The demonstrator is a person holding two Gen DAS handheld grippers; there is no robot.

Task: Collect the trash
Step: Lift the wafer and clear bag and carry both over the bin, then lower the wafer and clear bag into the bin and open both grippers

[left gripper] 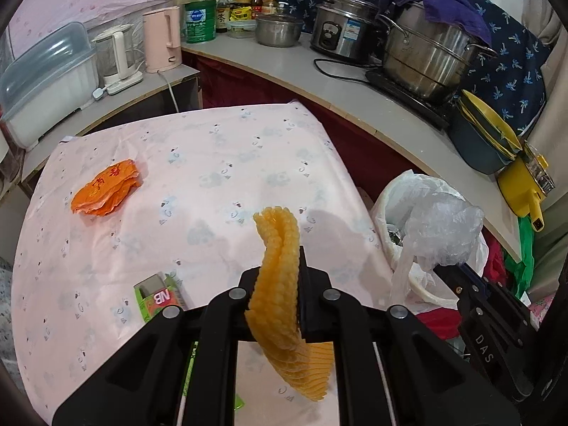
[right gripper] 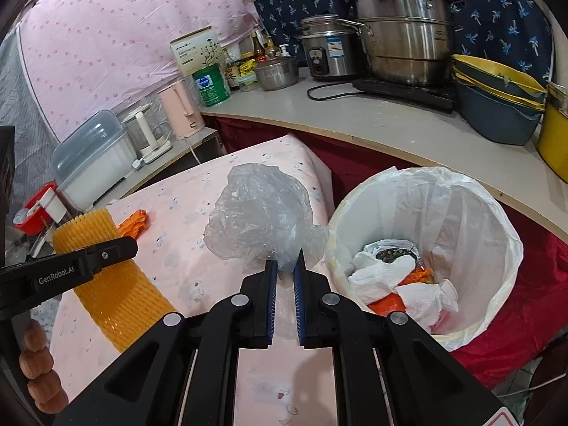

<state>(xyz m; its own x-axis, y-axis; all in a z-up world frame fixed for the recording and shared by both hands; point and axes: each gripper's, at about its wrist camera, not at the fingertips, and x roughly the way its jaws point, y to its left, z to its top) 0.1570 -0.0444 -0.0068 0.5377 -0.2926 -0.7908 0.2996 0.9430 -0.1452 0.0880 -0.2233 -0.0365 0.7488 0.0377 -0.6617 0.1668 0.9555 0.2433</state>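
My left gripper (left gripper: 280, 266) is shut on a yellow foam fruit net (left gripper: 280, 284), which hangs above the pink-clothed table (left gripper: 220, 163). The same net (right gripper: 113, 284) and left gripper (right gripper: 120, 246) show at the left of the right wrist view. My right gripper (right gripper: 285, 262) is shut on a crumpled clear plastic bag (right gripper: 262, 216), held over the table's right edge beside the white-lined trash bin (right gripper: 472, 209). The bin holds tissues and orange scraps. An orange wrapper (left gripper: 104, 190) and a small green box (left gripper: 158, 296) lie on the table.
A curved counter (left gripper: 319, 71) behind the table carries steel pots, a rice cooker, a pink kettle (left gripper: 163, 41), bottles and stacked bowls. A lidded white container (left gripper: 46, 81) sits at the left. Red cloth drapes below the counter around the bin.
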